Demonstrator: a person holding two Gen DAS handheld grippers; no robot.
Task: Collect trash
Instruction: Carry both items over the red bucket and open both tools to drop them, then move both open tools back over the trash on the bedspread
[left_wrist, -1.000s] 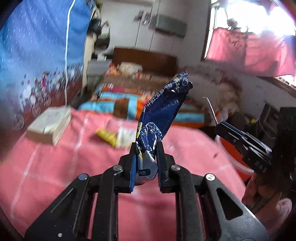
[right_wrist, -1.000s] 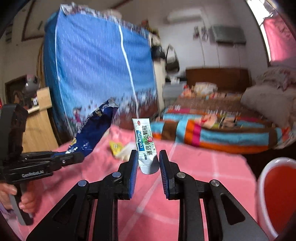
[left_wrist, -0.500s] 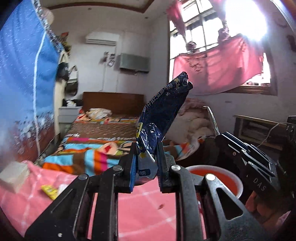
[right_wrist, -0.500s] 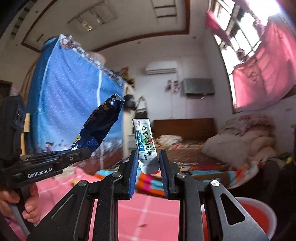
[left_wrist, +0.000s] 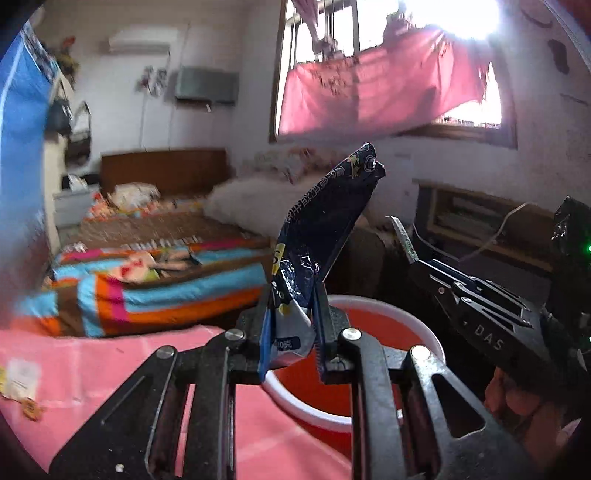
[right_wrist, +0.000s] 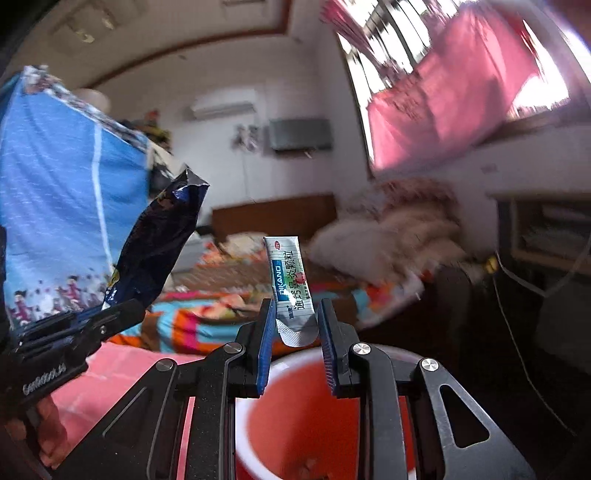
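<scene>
My left gripper (left_wrist: 291, 328) is shut on a dark blue snack wrapper (left_wrist: 325, 229) that stands up from its jaws; the wrapper also shows at the left of the right wrist view (right_wrist: 159, 243). My right gripper (right_wrist: 297, 332) is shut on a small white sachet (right_wrist: 290, 277) with green and blue print. A red bucket with a white rim (left_wrist: 369, 413) stands just beyond the table edge, below both grippers; in the right wrist view the red bucket (right_wrist: 295, 424) lies right under the jaws. The right gripper appears at the right of the left wrist view (left_wrist: 413, 254).
A table with a pink checked cloth (left_wrist: 110, 369) is at the lower left, with small scraps of trash (left_wrist: 18, 384) on it. A bed with a striped blanket (left_wrist: 155, 273) is behind. A low shelf with cables (right_wrist: 546, 258) is at the right.
Both grippers have swung right from over the pink table toward the red bucket, which is now larger and directly below them. Both still hold their trash.
</scene>
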